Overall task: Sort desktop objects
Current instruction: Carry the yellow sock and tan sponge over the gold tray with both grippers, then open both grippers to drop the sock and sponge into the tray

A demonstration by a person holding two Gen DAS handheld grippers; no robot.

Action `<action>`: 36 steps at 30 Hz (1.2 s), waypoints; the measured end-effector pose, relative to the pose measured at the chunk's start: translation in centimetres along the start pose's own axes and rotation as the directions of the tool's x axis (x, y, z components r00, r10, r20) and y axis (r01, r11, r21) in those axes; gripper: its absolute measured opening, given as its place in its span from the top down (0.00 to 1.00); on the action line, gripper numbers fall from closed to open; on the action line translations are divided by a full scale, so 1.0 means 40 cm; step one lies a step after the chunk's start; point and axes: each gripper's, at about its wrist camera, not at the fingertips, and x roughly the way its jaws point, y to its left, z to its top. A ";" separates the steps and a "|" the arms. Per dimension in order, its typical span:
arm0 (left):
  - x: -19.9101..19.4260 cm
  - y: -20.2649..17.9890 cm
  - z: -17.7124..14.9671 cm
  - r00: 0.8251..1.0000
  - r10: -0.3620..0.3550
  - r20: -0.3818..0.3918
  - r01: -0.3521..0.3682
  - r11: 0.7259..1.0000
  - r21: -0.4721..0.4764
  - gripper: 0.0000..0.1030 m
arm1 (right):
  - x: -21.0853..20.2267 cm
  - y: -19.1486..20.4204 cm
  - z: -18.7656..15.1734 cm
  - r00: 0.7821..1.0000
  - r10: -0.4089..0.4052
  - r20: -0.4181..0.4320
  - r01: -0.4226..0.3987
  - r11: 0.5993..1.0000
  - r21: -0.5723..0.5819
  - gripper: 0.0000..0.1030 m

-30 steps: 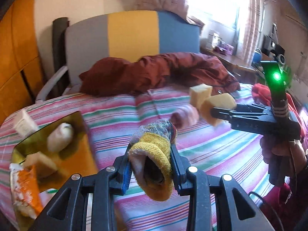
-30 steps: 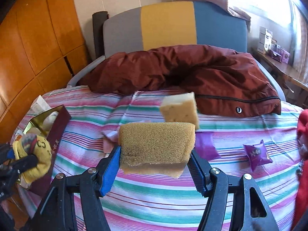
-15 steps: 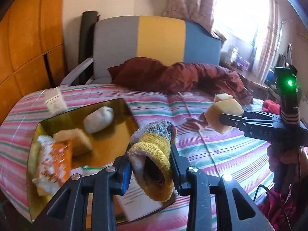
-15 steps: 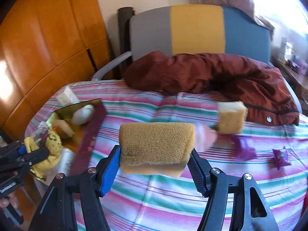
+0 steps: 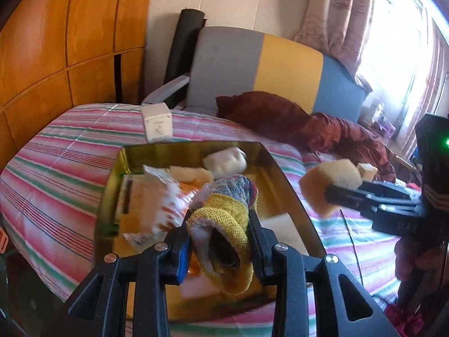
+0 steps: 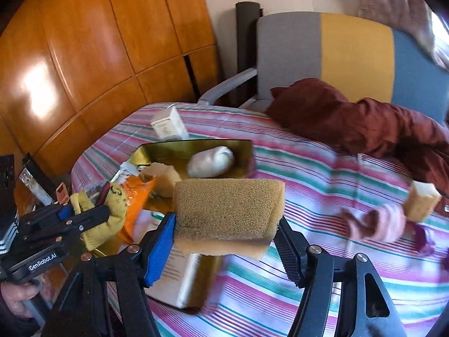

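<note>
Over the gold tray (image 5: 283, 174) the left tool (image 5: 219, 241) is clamped on a yellow knit glove (image 5: 224, 224); its body reads "GenRobot.AI". Behind the tray's far left corner stands a small white box (image 5: 157, 125), its print too blurred to read. Just right of the tray, above the striped table (image 6: 322, 185), the right tool (image 6: 224, 227) grips a tan sponge (image 6: 227, 210). Farther right lies a smaller sponge piece (image 6: 421, 205).

Behind the striped worktop (image 6: 322, 168): grey-yellow-blue chair (image 5: 280, 64), maroon jacket (image 6: 364, 123) draped over it, wooden wall panels (image 6: 92, 42), curtained window (image 5: 393, 33).
</note>
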 end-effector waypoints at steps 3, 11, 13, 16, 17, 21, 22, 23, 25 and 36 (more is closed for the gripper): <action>0.013 0.022 0.035 1.000 0.004 0.018 -0.004 1.000 -0.007 0.66 | 0.033 0.028 0.021 1.000 0.018 -0.005 -0.018 1.000 0.007 0.34; 0.125 0.043 0.146 0.999 -0.038 -0.014 0.037 0.999 -0.039 0.46 | 0.109 0.055 0.077 0.999 0.041 -0.007 -0.040 0.998 0.038 0.15; 0.141 0.050 0.153 0.999 -0.035 -0.021 0.033 0.997 -0.065 0.46 | 0.123 0.055 0.081 0.999 0.033 -0.012 -0.032 0.998 0.045 0.15; 0.134 0.061 0.141 0.999 -0.035 -0.008 0.034 0.996 -0.087 0.45 | 0.131 0.056 0.073 0.999 0.031 -0.024 -0.030 0.998 0.049 0.15; 0.129 0.063 0.132 0.999 -0.031 -0.008 0.030 0.996 -0.084 0.45 | 0.131 0.055 0.069 0.999 0.028 -0.029 -0.026 0.999 0.047 0.15; 0.105 0.072 0.100 1.000 -0.009 -0.006 0.009 0.996 -0.088 0.45 | 0.128 0.038 0.046 0.999 0.021 -0.048 -0.018 0.998 0.068 0.15; 0.099 0.073 0.092 1.000 -0.005 -0.005 0.004 0.996 -0.089 0.45 | 0.123 0.034 0.039 0.999 0.019 -0.048 -0.015 0.997 0.073 0.15; 0.095 0.072 0.086 1.000 -0.003 -0.007 0.002 0.996 -0.089 0.45 | 0.118 0.031 0.034 0.999 0.018 -0.048 -0.014 0.997 0.077 0.15; 0.083 0.064 0.071 1.000 0.007 -0.012 -0.008 0.997 -0.076 0.45 | 0.105 0.028 0.022 0.999 0.011 -0.046 -0.007 0.997 0.081 0.15; 0.016 0.012 0.014 1.000 0.025 -0.016 -0.025 0.999 -0.029 0.45 | 0.035 0.041 -0.026 0.999 -0.039 -0.017 0.040 0.998 0.056 0.11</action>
